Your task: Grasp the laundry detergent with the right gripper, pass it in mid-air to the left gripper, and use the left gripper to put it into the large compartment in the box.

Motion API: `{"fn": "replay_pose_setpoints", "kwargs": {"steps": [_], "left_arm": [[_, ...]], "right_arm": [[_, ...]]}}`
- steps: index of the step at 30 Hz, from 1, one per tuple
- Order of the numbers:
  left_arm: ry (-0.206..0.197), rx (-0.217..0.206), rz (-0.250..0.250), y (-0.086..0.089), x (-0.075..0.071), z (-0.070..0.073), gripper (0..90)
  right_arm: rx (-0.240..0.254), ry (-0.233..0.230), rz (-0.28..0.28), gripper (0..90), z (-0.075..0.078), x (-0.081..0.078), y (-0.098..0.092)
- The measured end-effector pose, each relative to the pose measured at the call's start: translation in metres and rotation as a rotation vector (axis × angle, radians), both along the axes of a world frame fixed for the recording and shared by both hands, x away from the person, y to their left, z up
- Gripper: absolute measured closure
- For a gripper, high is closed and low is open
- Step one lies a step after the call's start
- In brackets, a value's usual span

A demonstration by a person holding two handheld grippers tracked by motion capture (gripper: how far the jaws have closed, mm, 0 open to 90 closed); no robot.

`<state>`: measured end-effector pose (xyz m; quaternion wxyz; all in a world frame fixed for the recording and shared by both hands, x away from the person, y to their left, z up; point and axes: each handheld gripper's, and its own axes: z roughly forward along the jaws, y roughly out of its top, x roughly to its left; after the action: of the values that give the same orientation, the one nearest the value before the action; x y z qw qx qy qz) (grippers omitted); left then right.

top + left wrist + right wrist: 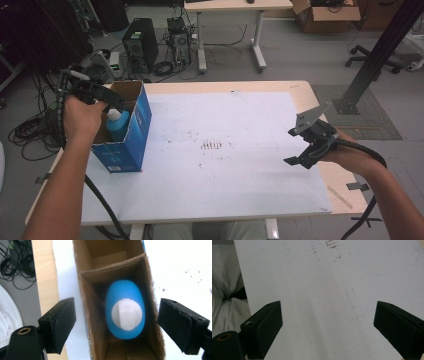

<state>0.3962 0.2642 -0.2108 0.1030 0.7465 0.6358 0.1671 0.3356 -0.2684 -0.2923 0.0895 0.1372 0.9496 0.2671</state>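
Two grippers: left gripper (113, 326) jaws spread above blue plastic bottle (125, 310) in blue cardboard box (131, 131), bench's left edge.
Right gripper (328, 327): jaws released, empty.
Advice: descend centred on white cap (128, 314), avoiding walls.

No text, label, brand, number or sign is readable on anything here.

A bottle (125, 312) stands in the box (136, 131) at the table's (300, 90) left.

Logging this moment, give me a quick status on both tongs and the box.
Left tongs open above blue cardboard box. Blue plastic bottle with white cap upright inside it, ungripped. Right tongs open over white table sheet, holding nothing.
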Motion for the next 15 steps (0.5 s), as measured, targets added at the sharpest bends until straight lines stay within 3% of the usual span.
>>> {"fn": "replay_pose_setpoints", "kwargs": {"steps": [8,15], "left_arm": [[-0.042,-0.021,-0.049,-0.009,-0.008,0.024,13.2],[-0.041,-0.05,-0.128,-0.026,-0.011,0.039,11.8]], "right_arm": [[-0.004,-0.005,-0.005,8.0,0.003,-0.004,-0.001],[-0.007,-0.005,-0.008,8.0,0.005,-0.007,-0.002]]}}
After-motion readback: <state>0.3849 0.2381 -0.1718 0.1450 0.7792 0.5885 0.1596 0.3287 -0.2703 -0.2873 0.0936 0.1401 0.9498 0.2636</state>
